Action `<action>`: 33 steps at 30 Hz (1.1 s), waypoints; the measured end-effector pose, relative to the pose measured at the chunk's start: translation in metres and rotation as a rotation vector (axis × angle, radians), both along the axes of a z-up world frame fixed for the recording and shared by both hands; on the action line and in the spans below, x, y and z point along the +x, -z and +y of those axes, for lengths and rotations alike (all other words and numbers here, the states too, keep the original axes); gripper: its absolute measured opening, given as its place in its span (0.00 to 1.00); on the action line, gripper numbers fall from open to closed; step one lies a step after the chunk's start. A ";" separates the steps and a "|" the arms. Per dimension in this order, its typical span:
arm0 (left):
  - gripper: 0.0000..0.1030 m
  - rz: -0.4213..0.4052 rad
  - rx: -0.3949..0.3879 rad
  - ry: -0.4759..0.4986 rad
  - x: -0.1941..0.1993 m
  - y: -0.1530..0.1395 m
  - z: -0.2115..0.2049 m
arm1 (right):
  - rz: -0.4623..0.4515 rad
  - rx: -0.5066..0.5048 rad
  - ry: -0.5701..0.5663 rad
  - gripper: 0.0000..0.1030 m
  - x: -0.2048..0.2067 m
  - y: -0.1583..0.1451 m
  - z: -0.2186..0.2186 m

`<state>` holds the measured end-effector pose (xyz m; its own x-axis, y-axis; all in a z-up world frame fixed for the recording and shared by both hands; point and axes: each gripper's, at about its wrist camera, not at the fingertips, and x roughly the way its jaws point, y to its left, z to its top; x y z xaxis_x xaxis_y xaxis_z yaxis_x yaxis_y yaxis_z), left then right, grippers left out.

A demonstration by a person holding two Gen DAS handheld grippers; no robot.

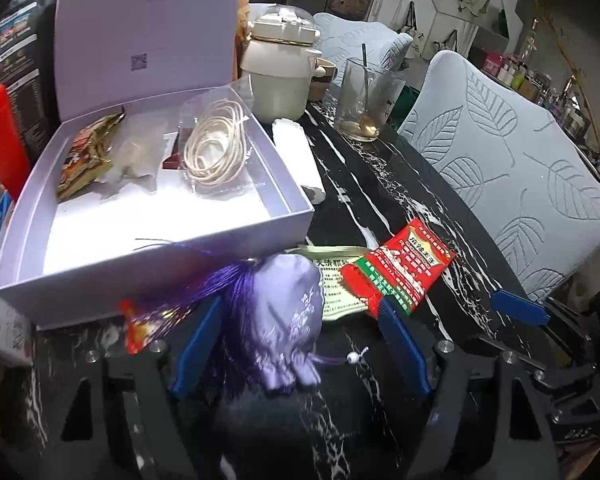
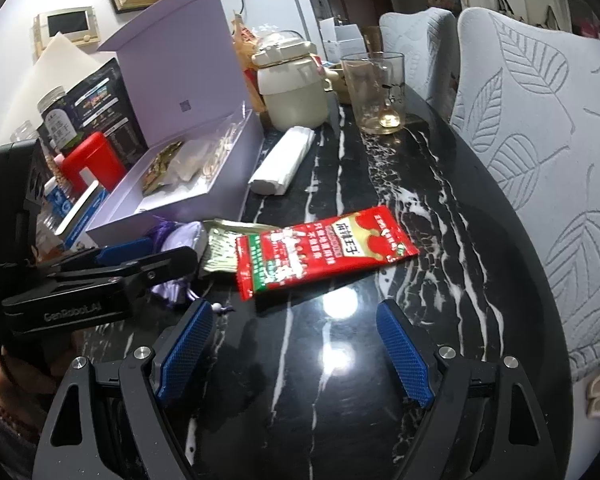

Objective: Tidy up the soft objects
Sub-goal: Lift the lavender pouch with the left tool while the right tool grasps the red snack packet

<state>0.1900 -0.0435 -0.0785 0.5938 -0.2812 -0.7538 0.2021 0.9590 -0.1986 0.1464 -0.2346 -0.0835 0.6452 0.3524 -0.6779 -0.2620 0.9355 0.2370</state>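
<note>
The left claw [image 1: 300, 344] is wide open around a purple pouch [image 1: 288, 320] (with a dark tassel) on the black desk [image 1: 400, 184], just before the open lilac box [image 1: 148, 264]. In the right view, the right claw [image 2: 296, 352] is wide and holds nothing; the red packet [image 2: 320, 252] lies just ahead on the desk.
</note>
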 end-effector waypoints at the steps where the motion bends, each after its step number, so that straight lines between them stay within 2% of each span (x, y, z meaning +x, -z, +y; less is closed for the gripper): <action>1: 0.74 0.008 0.000 0.000 0.003 0.003 0.000 | 0.003 0.001 0.002 0.82 0.001 0.001 -0.001; 2: 0.69 0.017 -0.002 -0.001 0.005 0.006 0.000 | 0.006 0.002 0.004 0.82 0.002 0.001 -0.001; 4: 0.67 0.016 0.002 -0.007 0.008 0.010 0.002 | 0.013 0.005 0.004 0.82 0.002 0.003 -0.002; 6: 0.61 0.005 0.024 -0.010 0.008 0.011 0.001 | 0.016 0.004 0.005 0.82 0.003 0.003 -0.003; 10: 0.61 0.007 0.060 0.017 0.010 0.019 -0.004 | 0.022 0.006 0.008 0.82 0.004 0.005 -0.004; 11: 0.57 0.007 0.062 0.018 0.010 0.020 -0.005 | 0.024 0.007 0.008 0.82 0.004 0.005 -0.004; 12: 0.43 0.015 0.052 0.009 0.010 0.020 -0.003 | 0.026 0.009 0.007 0.82 0.005 0.005 -0.004; 15: 0.38 0.040 0.006 -0.006 0.011 0.019 0.003 | 0.026 0.011 0.004 0.82 0.005 0.005 -0.003; 20: 0.36 0.033 -0.018 -0.016 -0.001 0.006 0.007 | 0.038 -0.007 0.030 0.83 0.008 0.006 -0.002; 27: 0.36 -0.001 -0.049 -0.041 -0.026 -0.017 0.015 | 0.093 -0.052 0.146 0.83 0.026 0.014 -0.006; 33: 0.36 0.003 -0.081 -0.078 -0.041 -0.023 0.032 | 0.119 -0.093 0.148 0.83 0.043 0.024 0.006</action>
<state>0.1494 -0.0119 -0.0554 0.6139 -0.2945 -0.7323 0.1272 0.9526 -0.2765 0.1898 -0.2282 -0.1071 0.5988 0.1920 -0.7775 -0.0954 0.9810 0.1688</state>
